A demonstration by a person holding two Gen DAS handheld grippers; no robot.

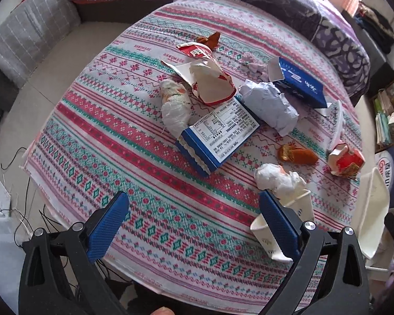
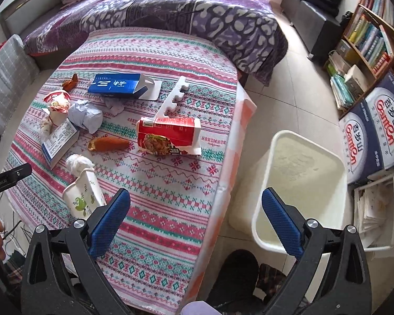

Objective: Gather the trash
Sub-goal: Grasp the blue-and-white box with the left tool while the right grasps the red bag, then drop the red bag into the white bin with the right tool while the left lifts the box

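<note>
the paper cup (image 1: 283, 225) lies on its side just beside the left gripper (image 1: 194, 225), touching its right finger, long axis toward the table edge; jaws spread, empty; right gripper (image 2: 197, 220), also spread and empty, hangs nearer the white bin (image 2: 265, 162).

A woven cloth (image 1: 149, 141) with a coarse, matt patterned weave covers the surface. The crumpled paper (image 1: 269, 106) looks dull and creased, while the blue carton (image 2: 118, 85) and red carton (image 2: 168, 135) are smooth printed card with a slight sheen. The white bin (image 2: 299, 183) is smooth, matt plastic. Each gripper (image 1: 194, 225) (image 2: 197, 223) has black matt plastic arms, blue dimpled pads (image 1: 109, 225) and shiny metal bolts (image 1: 309, 225).
</note>
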